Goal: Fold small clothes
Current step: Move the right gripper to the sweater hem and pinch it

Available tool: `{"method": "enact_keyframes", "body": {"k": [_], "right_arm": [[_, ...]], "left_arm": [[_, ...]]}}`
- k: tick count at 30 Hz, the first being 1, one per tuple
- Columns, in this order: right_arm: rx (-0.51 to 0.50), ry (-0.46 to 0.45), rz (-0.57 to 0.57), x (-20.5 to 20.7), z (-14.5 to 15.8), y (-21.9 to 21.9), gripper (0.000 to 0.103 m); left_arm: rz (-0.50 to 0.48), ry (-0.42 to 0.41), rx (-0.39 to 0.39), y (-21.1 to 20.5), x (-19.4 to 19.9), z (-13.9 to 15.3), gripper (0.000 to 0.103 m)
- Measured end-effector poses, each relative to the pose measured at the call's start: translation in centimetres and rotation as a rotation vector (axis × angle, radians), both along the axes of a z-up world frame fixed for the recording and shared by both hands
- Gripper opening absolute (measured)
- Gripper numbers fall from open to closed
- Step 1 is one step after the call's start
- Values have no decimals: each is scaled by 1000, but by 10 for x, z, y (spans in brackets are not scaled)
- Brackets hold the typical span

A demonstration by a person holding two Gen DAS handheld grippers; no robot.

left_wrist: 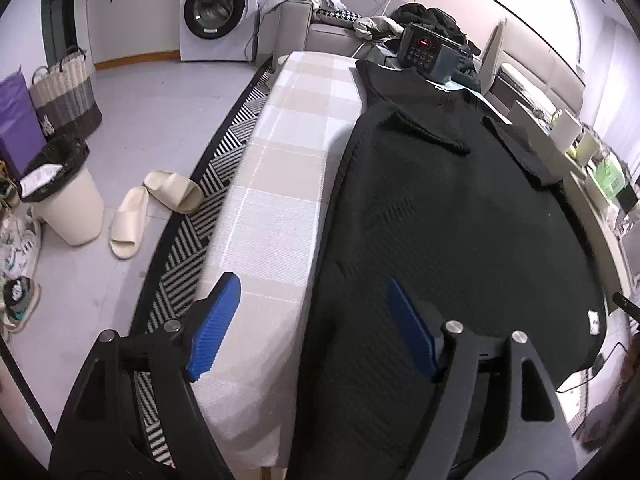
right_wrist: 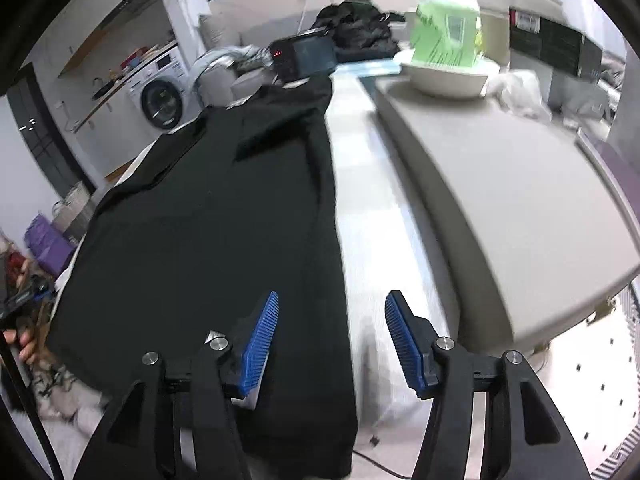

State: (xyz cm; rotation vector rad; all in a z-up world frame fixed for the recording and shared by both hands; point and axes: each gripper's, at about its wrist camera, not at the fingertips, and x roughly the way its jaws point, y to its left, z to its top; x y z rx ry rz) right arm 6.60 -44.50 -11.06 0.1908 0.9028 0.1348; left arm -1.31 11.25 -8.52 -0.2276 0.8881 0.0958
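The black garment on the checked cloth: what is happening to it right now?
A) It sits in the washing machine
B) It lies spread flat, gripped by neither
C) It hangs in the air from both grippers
B: the black garment lies flat on the checked cloth, and both pairs of blue pads stand apart, holding nothing.

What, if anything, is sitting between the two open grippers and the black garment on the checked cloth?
Nothing visible. The left gripper and the right gripper both hang open directly over an edge of the black garment, which lies flat on the checked cloth.

I'm in a home: washing machine (left_wrist: 218, 10) by the counter, sofa (left_wrist: 320, 28), slippers (left_wrist: 156, 208), laundry basket (left_wrist: 66, 94) on tile.
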Motion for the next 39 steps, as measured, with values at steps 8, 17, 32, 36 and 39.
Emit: {"method": "enact_keyframes", "body": {"k": [8,17,32,36,39], "right_arm": [[119,98,31,-43,-22,-11,57],[246,151,93,-62,-59,-8,64],[367,22,285,-79,-40,12,61],[333,84,188,-67,-56,5,45],[285,132,120,-60,-65,2,22]], "left_arm": [[-25,11,33,-13,-22,4,77],[-60,7,18,-29,-29,2,80],[-88,-5,17,-41,-29,1,102],[-80,0,8,-38,-30,-1,102],[-66,10,3,-33,-30,-2,102]]}}
